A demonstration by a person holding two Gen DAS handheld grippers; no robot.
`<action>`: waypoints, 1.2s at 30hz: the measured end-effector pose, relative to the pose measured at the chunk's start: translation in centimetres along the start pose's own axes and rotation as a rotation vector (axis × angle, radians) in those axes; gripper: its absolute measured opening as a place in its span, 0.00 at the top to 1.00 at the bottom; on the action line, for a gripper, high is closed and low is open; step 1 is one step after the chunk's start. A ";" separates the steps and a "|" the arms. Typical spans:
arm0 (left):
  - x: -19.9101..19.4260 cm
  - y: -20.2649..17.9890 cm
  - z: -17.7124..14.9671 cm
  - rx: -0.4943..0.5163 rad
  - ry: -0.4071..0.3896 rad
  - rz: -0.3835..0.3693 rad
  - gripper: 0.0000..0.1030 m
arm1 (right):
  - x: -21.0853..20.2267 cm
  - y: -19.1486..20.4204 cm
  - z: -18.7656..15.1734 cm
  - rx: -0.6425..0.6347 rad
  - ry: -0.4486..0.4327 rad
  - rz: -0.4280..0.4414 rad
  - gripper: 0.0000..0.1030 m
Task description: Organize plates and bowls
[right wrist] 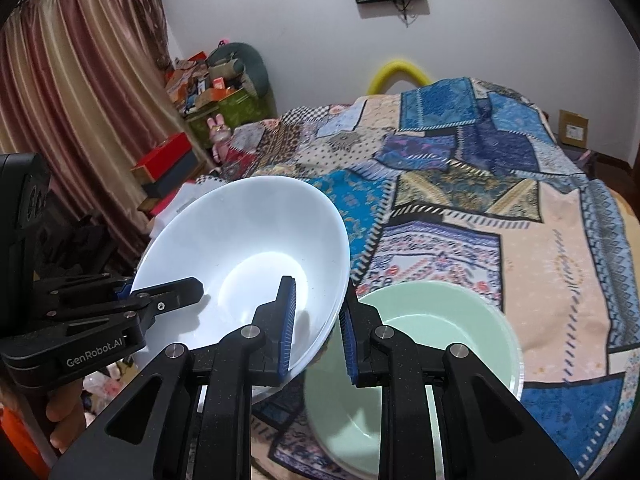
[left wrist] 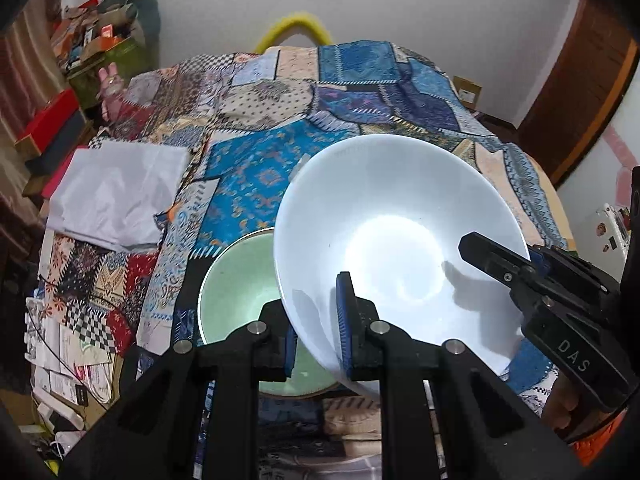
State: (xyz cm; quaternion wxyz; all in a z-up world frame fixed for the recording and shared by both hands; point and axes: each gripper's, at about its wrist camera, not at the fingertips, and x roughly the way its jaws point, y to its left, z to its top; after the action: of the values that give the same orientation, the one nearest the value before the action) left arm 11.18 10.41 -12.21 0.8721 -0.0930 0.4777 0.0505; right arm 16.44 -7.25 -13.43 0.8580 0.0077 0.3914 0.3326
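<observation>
Over the bed: a white bowl (left wrist: 400, 236) was held tilted above the patchwork bedspread (left wrist: 256, 184), gripped from two sides at once.
Left gripper (left wrist: 318, 332): its jaws were clamped on the near rim of the white bowl, one blue pad (left wrist: 345, 324) inside the wall and the other outside it.
Right gripper (right wrist: 320, 328): its jaws were likewise clamped on the bowl's rim, a blue pad (right wrist: 289, 320) pressed against the inner wall and the other against the outside.
White bowl: tipped so that its open side faced both cameras; it hung in the air near the bed's near edge, carried only by the two grippers.
Green bowl (right wrist: 416, 364): it sat on the bedspread at the bed's near edge, upright, just beside and partly under the white bowl; the two overlapped in both views, and contact between them could not be told.
White sheet (left wrist: 116, 196): it lay flat near the bed's left edge, well apart from the bowls.
Hands: a hand (right wrist: 66, 412) showed under the left gripper's handle in the right wrist view, with an orange sleeve (right wrist: 18, 440) below it.
Room: curtains (right wrist: 76, 108) hung at the left, with cluttered boxes (right wrist: 218, 96) in the far corner.
</observation>
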 end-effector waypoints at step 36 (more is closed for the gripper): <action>5.9 6.5 -3.4 -0.055 0.110 0.053 0.84 | 8.1 3.0 -2.8 -0.027 0.208 0.068 0.81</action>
State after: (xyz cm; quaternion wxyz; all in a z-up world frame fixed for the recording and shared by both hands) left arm 10.43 16.03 -19.67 0.8400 -0.1071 0.5257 0.0814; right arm 16.72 -0.91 -19.95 0.8010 -0.0254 0.4733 0.3658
